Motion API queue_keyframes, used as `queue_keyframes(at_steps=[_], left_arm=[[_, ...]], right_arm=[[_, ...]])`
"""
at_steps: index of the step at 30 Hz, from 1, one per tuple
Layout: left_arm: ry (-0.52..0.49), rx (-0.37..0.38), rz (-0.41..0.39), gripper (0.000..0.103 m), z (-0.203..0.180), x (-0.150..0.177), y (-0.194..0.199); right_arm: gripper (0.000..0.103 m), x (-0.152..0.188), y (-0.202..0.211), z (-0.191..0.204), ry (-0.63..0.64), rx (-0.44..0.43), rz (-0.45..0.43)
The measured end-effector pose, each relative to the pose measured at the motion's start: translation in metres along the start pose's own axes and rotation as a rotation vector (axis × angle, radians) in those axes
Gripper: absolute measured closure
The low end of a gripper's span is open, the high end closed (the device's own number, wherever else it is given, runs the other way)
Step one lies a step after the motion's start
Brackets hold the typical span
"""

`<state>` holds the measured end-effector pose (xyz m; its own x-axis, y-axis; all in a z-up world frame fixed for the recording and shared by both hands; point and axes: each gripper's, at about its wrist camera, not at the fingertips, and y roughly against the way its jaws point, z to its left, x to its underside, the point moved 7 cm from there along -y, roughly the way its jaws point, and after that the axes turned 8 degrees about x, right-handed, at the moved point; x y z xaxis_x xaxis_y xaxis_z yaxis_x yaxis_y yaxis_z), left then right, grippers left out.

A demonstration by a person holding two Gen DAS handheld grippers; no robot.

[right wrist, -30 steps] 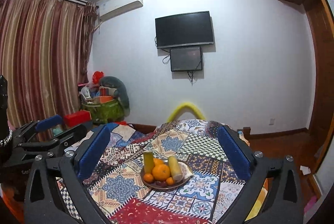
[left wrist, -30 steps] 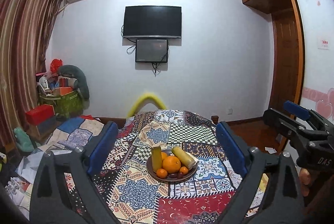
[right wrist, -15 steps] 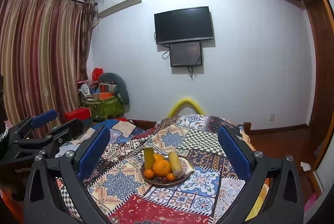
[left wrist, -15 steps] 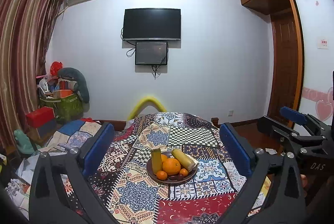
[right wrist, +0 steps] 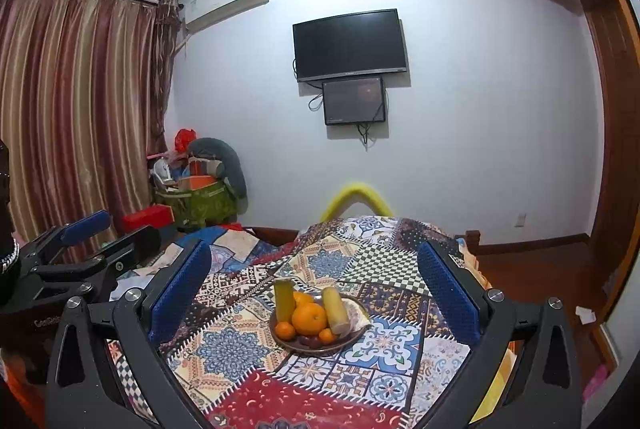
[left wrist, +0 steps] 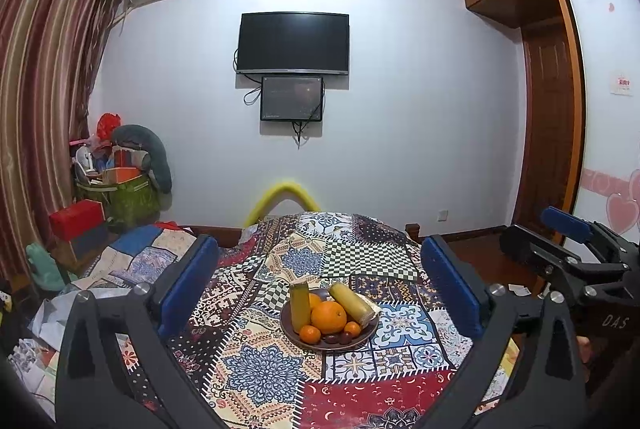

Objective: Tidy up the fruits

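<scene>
Both grippers held up and back from the table, aimed at the plate (left wrist: 362, 339). Left gripper (left wrist: 320, 289): jaws spread wide, nothing between the pads. Right gripper (right wrist: 314, 287): same, wide open and empty.

Fruit is all heaped on that one plate, which sits on the patchwork cloth (left wrist: 260, 373) near the middle of the table. Big orange (left wrist: 329, 317) in the centre, small oranges (left wrist: 310, 333) at the front rim, a few dark round fruits (left wrist: 338, 338) beside them. Two long yellow pieces (right wrist: 284, 299) lean against the pile at the back. I can't tell what they are.

No loose fruit visible on the cloth. That fits either a finished gather or a pile waiting to be sorted out, so I can't call it. Wide jaws suit either reading, since the big orange needs the span.
</scene>
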<state>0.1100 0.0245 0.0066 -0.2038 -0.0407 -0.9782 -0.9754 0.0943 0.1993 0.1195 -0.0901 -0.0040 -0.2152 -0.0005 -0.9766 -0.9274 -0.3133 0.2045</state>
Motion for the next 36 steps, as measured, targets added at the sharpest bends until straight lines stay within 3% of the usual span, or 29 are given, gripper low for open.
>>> queue_keyframes(at_steps=[36], left_arm=[[0.006,0.029,0.012,0.001,-0.0008,-0.0018,-0.0004]], right_arm=[[0.0,-0.0029,0.002,-0.0004,-0.001,0.001,0.005]])
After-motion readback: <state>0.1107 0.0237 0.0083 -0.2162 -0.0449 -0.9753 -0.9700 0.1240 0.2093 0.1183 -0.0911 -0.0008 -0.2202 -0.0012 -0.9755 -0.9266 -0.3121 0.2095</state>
